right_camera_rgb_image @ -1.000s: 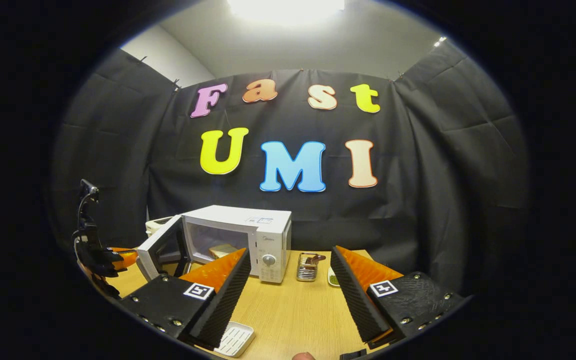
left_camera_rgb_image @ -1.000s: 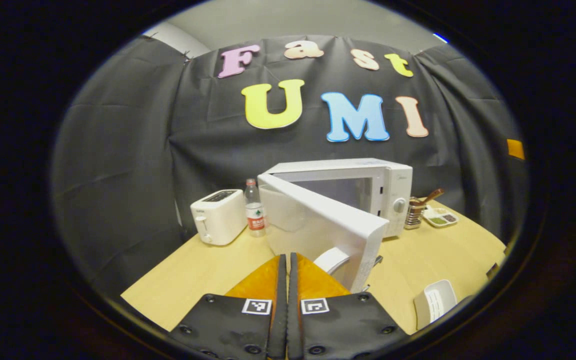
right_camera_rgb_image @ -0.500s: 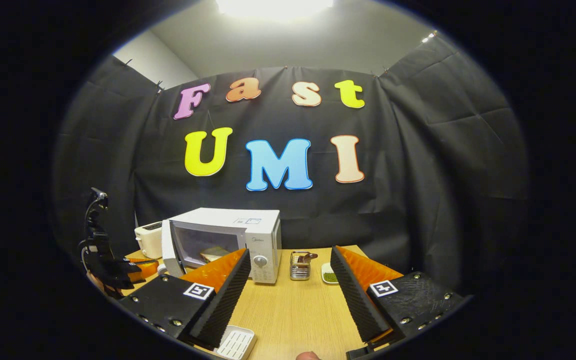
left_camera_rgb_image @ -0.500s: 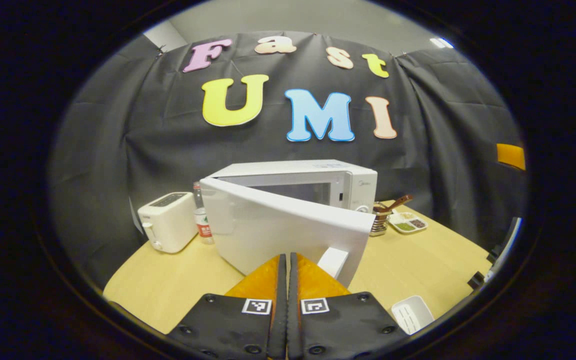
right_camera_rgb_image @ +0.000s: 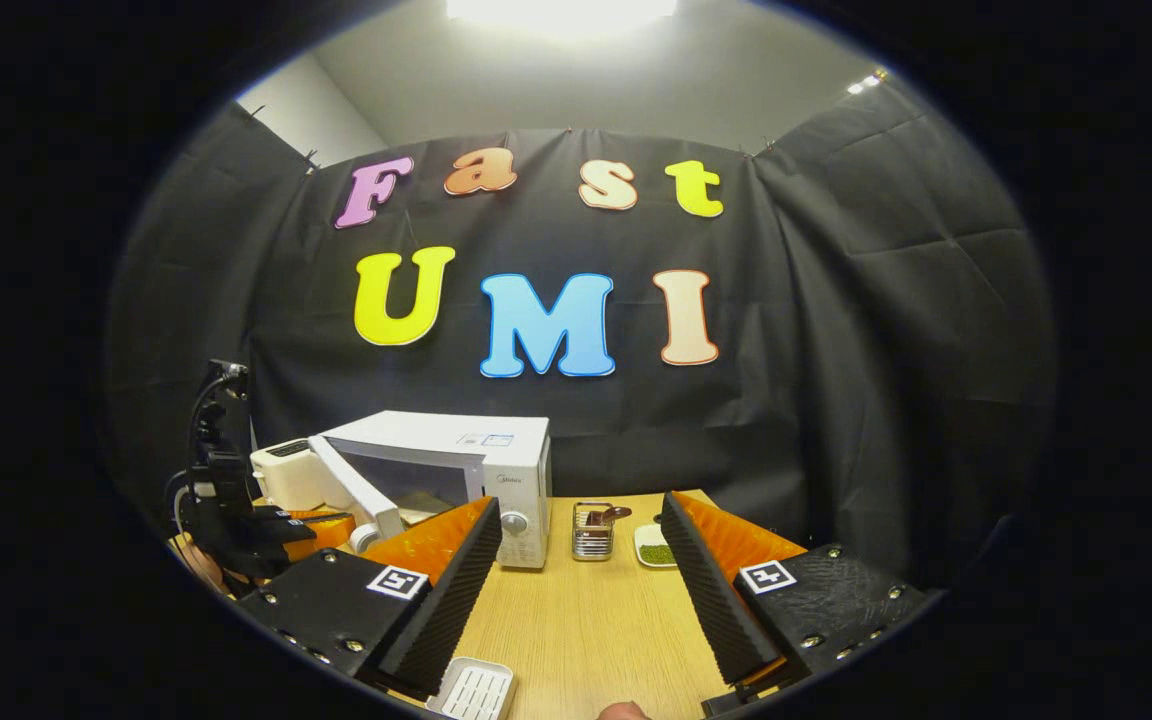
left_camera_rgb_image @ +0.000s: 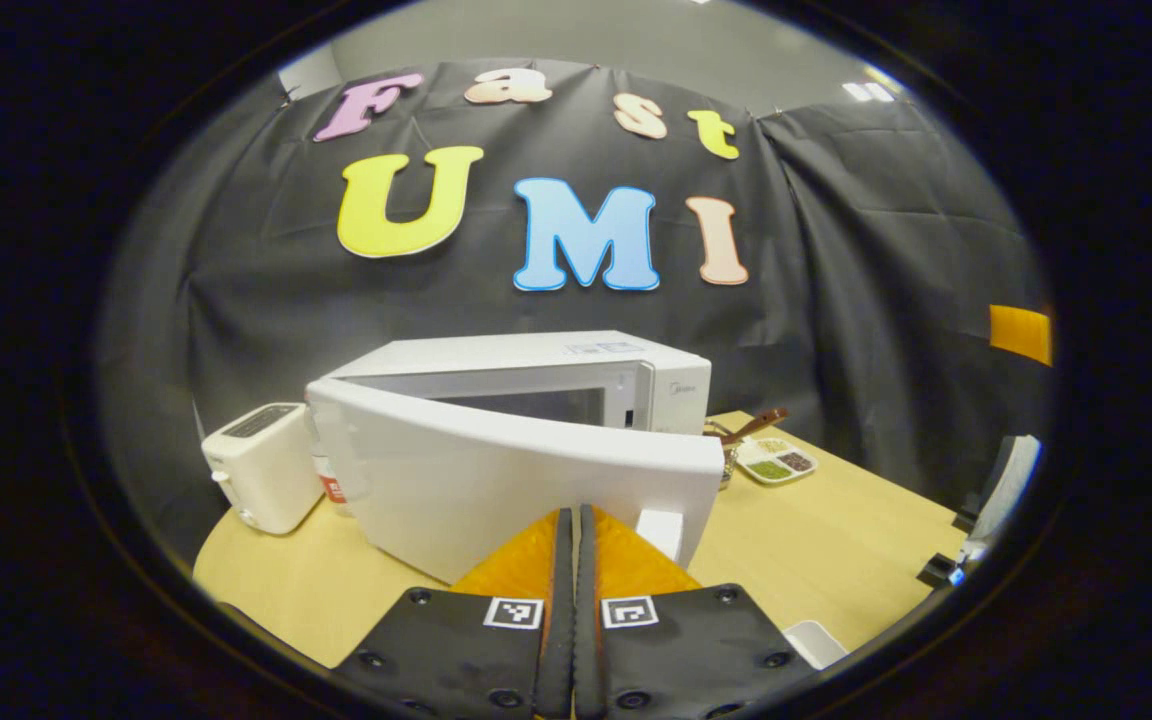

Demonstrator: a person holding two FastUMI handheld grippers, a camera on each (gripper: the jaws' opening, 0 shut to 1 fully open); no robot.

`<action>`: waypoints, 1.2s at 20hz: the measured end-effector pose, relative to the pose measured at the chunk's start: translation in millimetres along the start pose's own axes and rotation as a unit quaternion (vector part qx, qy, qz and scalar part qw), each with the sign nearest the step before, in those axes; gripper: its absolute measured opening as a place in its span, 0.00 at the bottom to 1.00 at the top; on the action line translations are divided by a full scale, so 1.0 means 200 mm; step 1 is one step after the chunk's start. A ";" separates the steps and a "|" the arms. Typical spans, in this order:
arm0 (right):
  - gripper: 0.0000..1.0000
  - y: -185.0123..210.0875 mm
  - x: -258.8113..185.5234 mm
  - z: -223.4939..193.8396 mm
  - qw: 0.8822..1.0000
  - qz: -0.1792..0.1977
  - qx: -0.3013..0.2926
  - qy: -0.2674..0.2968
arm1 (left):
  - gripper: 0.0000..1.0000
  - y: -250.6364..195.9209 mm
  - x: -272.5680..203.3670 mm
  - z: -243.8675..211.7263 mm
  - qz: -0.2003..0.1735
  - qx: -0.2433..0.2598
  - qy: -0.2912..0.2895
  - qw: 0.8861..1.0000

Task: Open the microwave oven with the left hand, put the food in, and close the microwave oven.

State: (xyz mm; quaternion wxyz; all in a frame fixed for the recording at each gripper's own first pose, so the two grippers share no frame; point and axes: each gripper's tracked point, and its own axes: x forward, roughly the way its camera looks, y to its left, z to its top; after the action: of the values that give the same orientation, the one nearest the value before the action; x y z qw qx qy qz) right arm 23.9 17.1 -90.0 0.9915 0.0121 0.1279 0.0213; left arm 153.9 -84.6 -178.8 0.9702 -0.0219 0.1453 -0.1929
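Note:
The white microwave stands mid-table with its door swung partway open, hinged on the left. My left gripper is shut with nothing between its fingers, and its tips rest against the door's outer face near the handle. In the right gripper view the microwave is at the left, with its door ajar and the left gripper just outside it. A tan piece of food shows inside, partly hidden. My right gripper hangs open and empty over the table, well back from the microwave.
A white toaster and a bottle stand left of the microwave. A utensil holder and a small condiment dish sit to its right. A white ribbed tray lies near the wooden table's front edge.
The door has swung from wide open toward the microwave, with the shut left gripper following it. The right gripper has stayed open and barely moved.

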 end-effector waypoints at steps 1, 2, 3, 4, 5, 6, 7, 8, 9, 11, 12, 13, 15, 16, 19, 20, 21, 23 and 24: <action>0.97 -0.01 0.00 -0.01 1.000 -0.007 0.000 0.002 | 0.04 0.00 0.03 0.01 -0.005 0.000 0.001 1.000; 0.98 -0.02 -0.01 -0.01 1.000 -0.014 -0.001 0.004 | 0.07 -0.01 0.05 0.01 -0.013 -0.002 0.001 1.000; 0.98 -0.03 -0.02 -0.01 1.000 -0.022 -0.001 0.005 | 0.04 -0.02 0.08 0.01 -0.019 -0.003 0.001 1.000; 0.98 -0.04 -0.02 -0.01 1.000 -0.029 -0.002 0.005 | 0.07 -0.03 0.11 0.02 -0.025 -0.002 0.001 1.000; 0.97 -0.05 -0.03 -0.01 0.999 -0.036 -0.002 0.004 | 0.04 -0.03 0.13 0.04 -0.030 0.001 0.000 1.000; 0.97 -0.06 -0.03 -0.01 0.999 -0.041 0.001 0.003 | 0.07 -0.04 0.16 0.04 -0.035 0.003 -0.001 0.999; 0.97 -0.06 -0.04 -0.01 0.999 -0.046 0.004 0.004 | 0.07 -0.05 0.18 0.05 -0.040 0.004 -0.002 0.999; 0.97 -0.06 -0.03 -0.01 0.999 -0.051 0.007 0.005 | 0.07 -0.06 0.21 0.06 -0.043 0.006 -0.002 0.999; 0.97 -0.07 -0.03 -0.01 0.998 -0.057 0.009 0.005 | 0.07 -0.06 0.24 0.07 -0.046 0.006 -0.002 0.999; 0.97 -0.07 -0.04 -0.01 0.998 -0.068 0.009 0.003 | 0.04 -0.07 0.29 0.09 -0.053 0.001 -0.004 0.999; 0.97 -0.07 -0.04 -0.02 0.997 -0.072 0.008 0.003 | 0.04 -0.07 0.31 0.09 -0.056 -0.001 -0.004 0.998; 0.97 -0.07 -0.05 -0.02 0.997 -0.075 0.007 0.003 | 0.07 -0.07 0.34 0.10 -0.057 0.000 -0.004 0.998; 0.97 -0.07 -0.04 -0.02 0.996 -0.084 0.005 0.002 | 0.07 -0.08 0.39 0.12 -0.063 0.006 -0.006 0.998; 0.97 -0.07 -0.03 -0.03 0.996 -0.088 0.005 0.003 | 0.07 -0.07 0.41 0.13 -0.065 0.008 -0.007 0.998; 0.97 -0.07 -0.03 -0.03 0.995 -0.099 0.005 0.004 | 0.07 -0.06 0.48 0.14 -0.065 0.014 -0.009 0.998; 0.97 -0.07 -0.02 -0.04 0.995 -0.103 0.006 0.005 | 0.07 -0.05 0.51 0.14 -0.064 0.016 -0.008 0.998; 0.97 -0.07 -0.02 -0.03 0.994 -0.106 0.007 0.006 | 0.07 -0.05 0.53 0.14 -0.063 0.017 -0.008 0.998; 0.97 -0.07 -0.02 -0.04 0.994 -0.112 0.004 0.008 | 0.07 -0.04 0.57 0.15 -0.060 0.019 -0.008 0.998; 0.97 -0.08 -0.02 -0.05 0.993 -0.115 0.000 0.010 | 0.07 -0.04 0.60 0.15 -0.059 0.019 -0.009 0.998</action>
State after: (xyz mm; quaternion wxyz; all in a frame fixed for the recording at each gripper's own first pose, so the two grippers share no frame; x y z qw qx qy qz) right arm 18.0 1.6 -99.3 0.9861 -0.0025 0.1382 -0.0924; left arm 266.0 -138.1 -182.7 0.9585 -0.0138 0.1318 -0.2525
